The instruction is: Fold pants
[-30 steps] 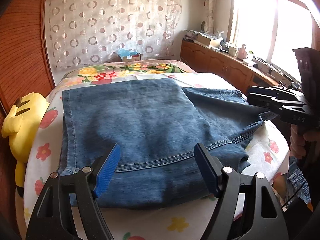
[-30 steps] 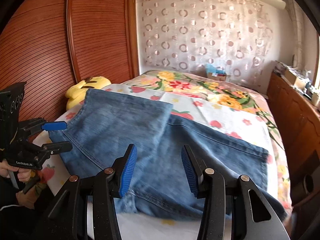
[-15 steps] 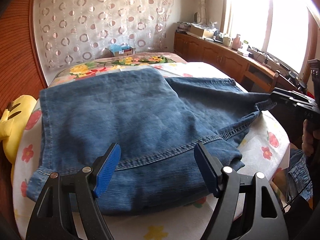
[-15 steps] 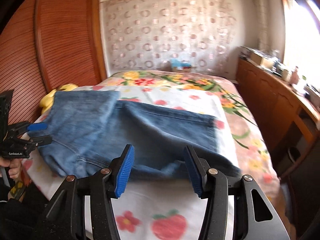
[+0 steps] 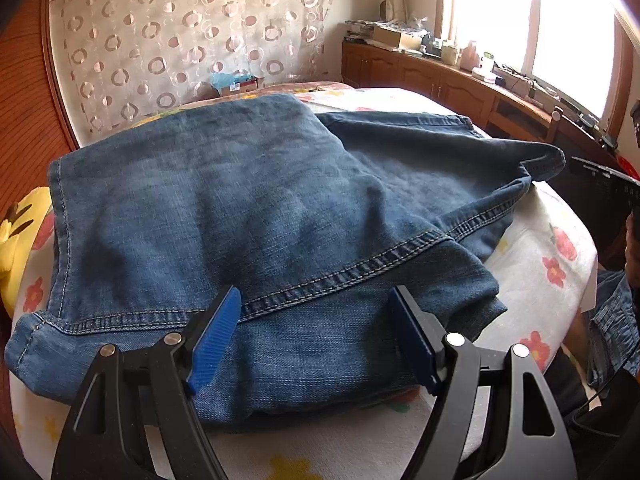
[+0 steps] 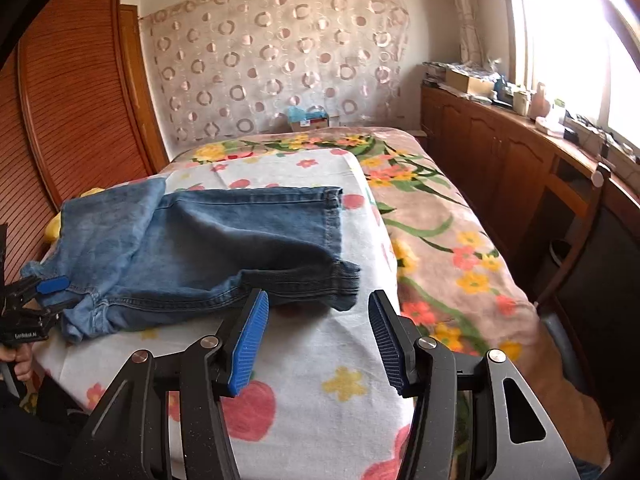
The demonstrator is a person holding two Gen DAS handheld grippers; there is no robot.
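Here the jeans (image 6: 192, 252) stretch left to right, their near corner just ahead of the empty, parted right gripper (image 6: 316, 340), left gripper (image 5: 316, 336) wide over the waistband.

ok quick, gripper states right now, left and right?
Left gripper: open, holding nothing, poised over the jeans.
Right gripper: open, holding nothing, above the bed sheet near the jeans' edge.
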